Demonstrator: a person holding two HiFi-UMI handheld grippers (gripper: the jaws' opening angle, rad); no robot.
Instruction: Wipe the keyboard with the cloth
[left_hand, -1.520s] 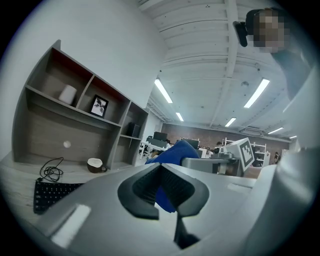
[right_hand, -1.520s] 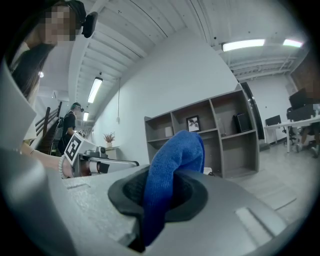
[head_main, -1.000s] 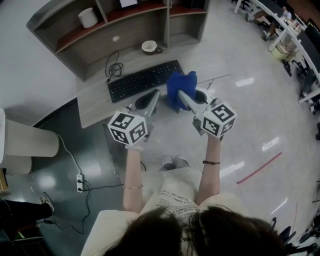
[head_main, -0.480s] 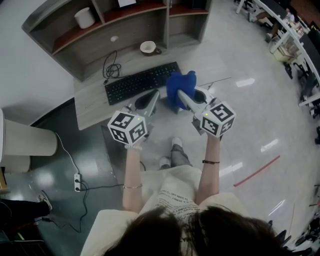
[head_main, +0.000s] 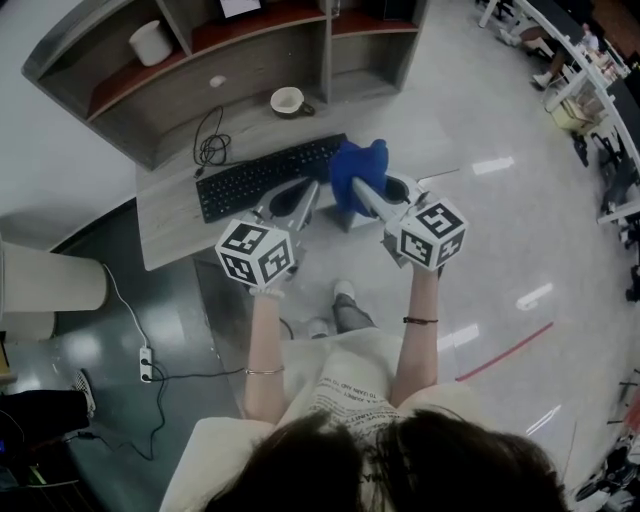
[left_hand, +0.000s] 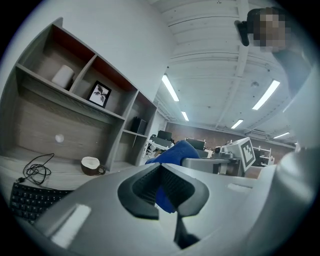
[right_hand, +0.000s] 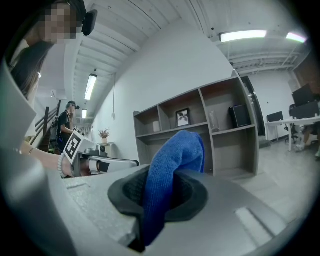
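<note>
Between the fingers of the right gripper (right_hand: 162, 192) a soft blue microfibre cloth (right_hand: 175, 160) is clamped, raised over the black plastic keyboard (head_main: 262, 176) on the grey desk (head_main: 170, 225). The left gripper (left_hand: 161, 187) is closed, empty. Approach is judged underway; lowering onto the keys is called for.

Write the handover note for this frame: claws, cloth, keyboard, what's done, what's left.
Right claw: shut on the blue cloth, which bunches out past its tips.
Left claw: shut, holding nothing, beside the right one.
Keyboard: lies on the desk in front of the shelf unit; a mug sits behind it.
Done: the cloth is gripped and held near the keyboard's right end.
Left: lower the cloth onto the keys and wipe along them. No contact between cloth and keys is visible yet.
</note>
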